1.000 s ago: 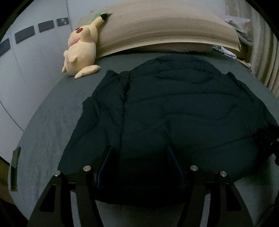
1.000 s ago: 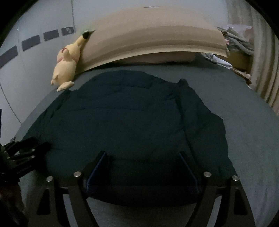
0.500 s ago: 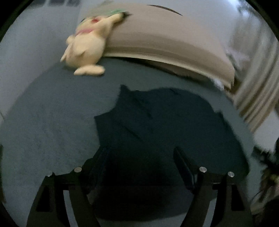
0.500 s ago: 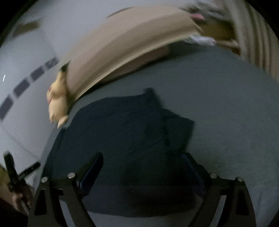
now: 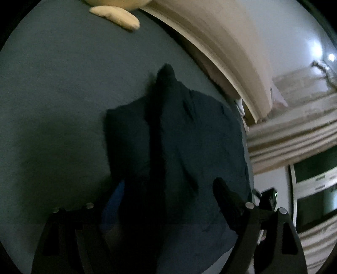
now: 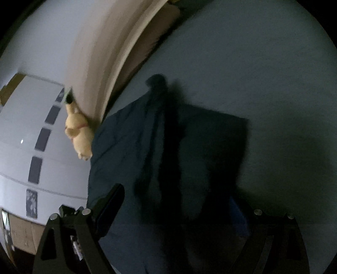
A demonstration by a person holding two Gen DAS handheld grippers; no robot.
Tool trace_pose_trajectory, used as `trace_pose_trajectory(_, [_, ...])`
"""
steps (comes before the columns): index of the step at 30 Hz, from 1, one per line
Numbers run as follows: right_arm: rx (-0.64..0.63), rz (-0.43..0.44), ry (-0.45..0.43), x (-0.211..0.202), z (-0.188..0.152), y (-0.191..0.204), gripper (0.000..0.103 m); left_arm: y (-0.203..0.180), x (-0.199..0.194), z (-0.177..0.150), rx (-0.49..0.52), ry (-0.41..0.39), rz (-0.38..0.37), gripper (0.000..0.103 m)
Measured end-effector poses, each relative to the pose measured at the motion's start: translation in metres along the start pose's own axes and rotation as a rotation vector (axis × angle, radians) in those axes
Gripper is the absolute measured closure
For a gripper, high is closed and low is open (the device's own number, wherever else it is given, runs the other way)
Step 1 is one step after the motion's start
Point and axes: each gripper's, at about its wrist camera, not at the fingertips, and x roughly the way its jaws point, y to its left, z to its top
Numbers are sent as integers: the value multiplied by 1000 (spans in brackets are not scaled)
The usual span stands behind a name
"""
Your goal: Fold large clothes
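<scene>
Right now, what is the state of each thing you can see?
Jacket: dark, lifted and hanging from the bed, creased.
Left tool: fingers apart, jacket between them; grip unclear.
Right tool: fingers apart, jacket between them; grip unclear.
Plush toy: leaning against the headboard.

Ahead of left gripper (image 5: 166, 202): dark jacket (image 5: 189, 147) bunched into a ridge, filling the gap between the fingers.
Left of it: bare grey bedsheet (image 5: 52, 94), wide open.
Far ahead: plush toy (image 5: 118, 14) and beige headboard (image 5: 221, 42) blocking.
Right of right gripper (image 6: 179, 210): open sheet.
</scene>
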Motion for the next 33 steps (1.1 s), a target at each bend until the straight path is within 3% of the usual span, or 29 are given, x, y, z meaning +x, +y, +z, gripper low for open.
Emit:
trace_pose_trajectory(3, [-56, -71, 53, 19, 0, 12, 22, -1, 11, -3, 30, 34, 41, 17])
trace_pose_trajectory(5, [-98, -108, 78, 26, 4, 18, 45, -4, 16, -6, 47, 42, 84, 24])
trace_pose_trajectory(7, [-139, -113, 96, 28, 3, 29, 64, -12, 21, -10, 97, 48, 131, 51])
trace_pose_trajectory(10, [-209, -167, 90, 26, 1, 52, 76, -20, 19, -10, 96, 38, 133, 72])
trace_pose_trajectory(14, [-288, -203, 53, 11, 2, 86, 80, -47, 9, -10, 158, 1, 189, 86])
trace_pose_trajectory(24, [-515, -178, -88, -66, -7, 210, 84, -133, -62, -3, 293, -166, 170, 90])
trace_pose_trajectory(29, [-560, -153, -150, -116, -26, 236, 85, -159, -103, -21, 342, -227, 138, 90])
trace_pose_trajectory(33, [-544, -135, -182, -141, -53, 222, 85, -167, -121, -51, 378, -259, 119, 90])
